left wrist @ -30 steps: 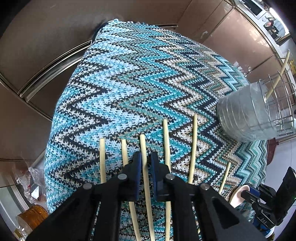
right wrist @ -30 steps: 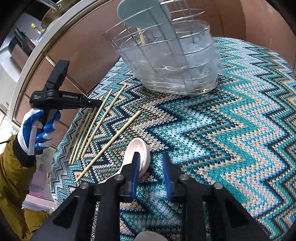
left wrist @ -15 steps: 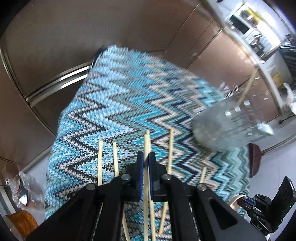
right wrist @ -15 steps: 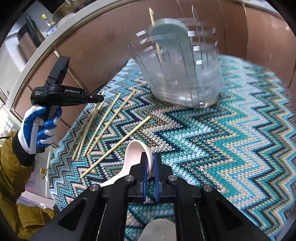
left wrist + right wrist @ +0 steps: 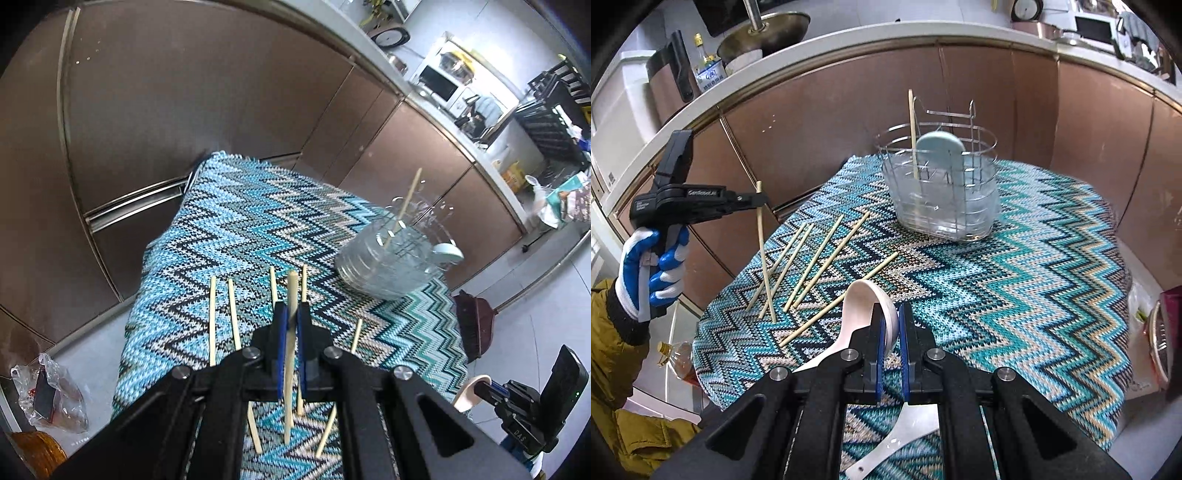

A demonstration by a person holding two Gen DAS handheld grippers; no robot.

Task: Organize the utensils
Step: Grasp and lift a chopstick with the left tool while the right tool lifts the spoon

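My left gripper (image 5: 290, 314) is shut on one pale chopstick (image 5: 291, 291) and holds it lifted, steeply tilted, above the cloth; it also shows in the right wrist view (image 5: 760, 221). Several more chopsticks (image 5: 812, 262) lie loose on the zigzag cloth. My right gripper (image 5: 890, 321) is shut on the bowl rim of a white ceramic spoon (image 5: 862, 299), raised off the cloth. The wire utensil holder (image 5: 942, 184) with a clear liner stands at the table's far side, holding one chopstick (image 5: 913, 136) and a pale blue spoon (image 5: 942, 151).
A second white spoon (image 5: 897, 439) lies under my right gripper near the table's near edge. Brown cabinet fronts (image 5: 849, 122) surround the small table. A broom (image 5: 474, 325) leans by the table. A plastic bag (image 5: 48, 391) sits on the floor.
My left gripper closed on a chopstick and lifted it off the cloth. My right gripper closed on the white spoon's bowl and raised it. Both pulled back from the table.
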